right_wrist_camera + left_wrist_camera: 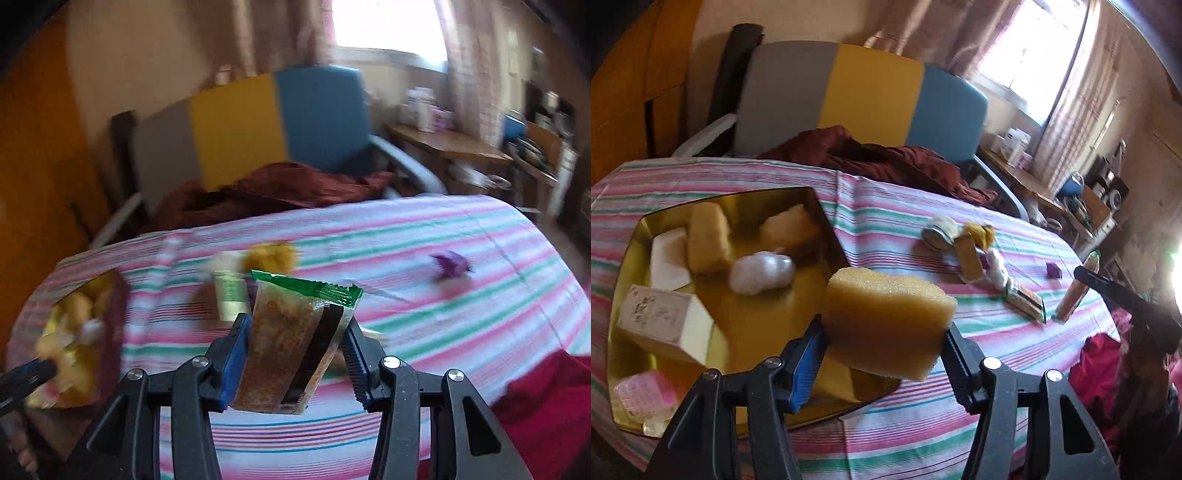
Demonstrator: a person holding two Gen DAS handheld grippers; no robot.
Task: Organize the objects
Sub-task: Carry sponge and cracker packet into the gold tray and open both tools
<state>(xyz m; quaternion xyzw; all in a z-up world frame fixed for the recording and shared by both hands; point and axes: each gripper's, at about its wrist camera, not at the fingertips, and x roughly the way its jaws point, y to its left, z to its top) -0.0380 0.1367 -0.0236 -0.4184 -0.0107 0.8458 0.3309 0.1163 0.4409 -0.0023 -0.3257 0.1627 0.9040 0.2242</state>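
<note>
The left tongs (882,350) are clamped on a yellow sponge (886,321), held in the air over the near right corner of a gold tray (812,206). The sponge hides that corner of the tray and part of the tongs' blue pad.

In the tray lie two more sponges (709,238), a white wedge (668,262), a white fluffy ball (762,271), a cream box (661,321) printed with writing too blurred to read, and a pink clear case (646,397) cut off near the tray's edge.

The tray sits on a counter under a pink, green and white striped cloth (886,221). Farther right on the cloth is a huddle of small things (964,247), hard to tell apart, and a purple lump (1053,271) lying alone.

The right tongs (295,350) are clamped on a snack packet (291,339) with a green crimped top and a black stripe, lifted clear of the cloth; its small print near the bottom cannot be read. In the left wrist view this packet (1075,291) shows at the tip of the right tongs (1082,275).

The right wrist view is smeared, so the tray (110,295) at its left is only a yellow blur. Behind the counter stand a dark red cloth (871,155) and a chair (849,92) with grey, yellow and blue panels.
</note>
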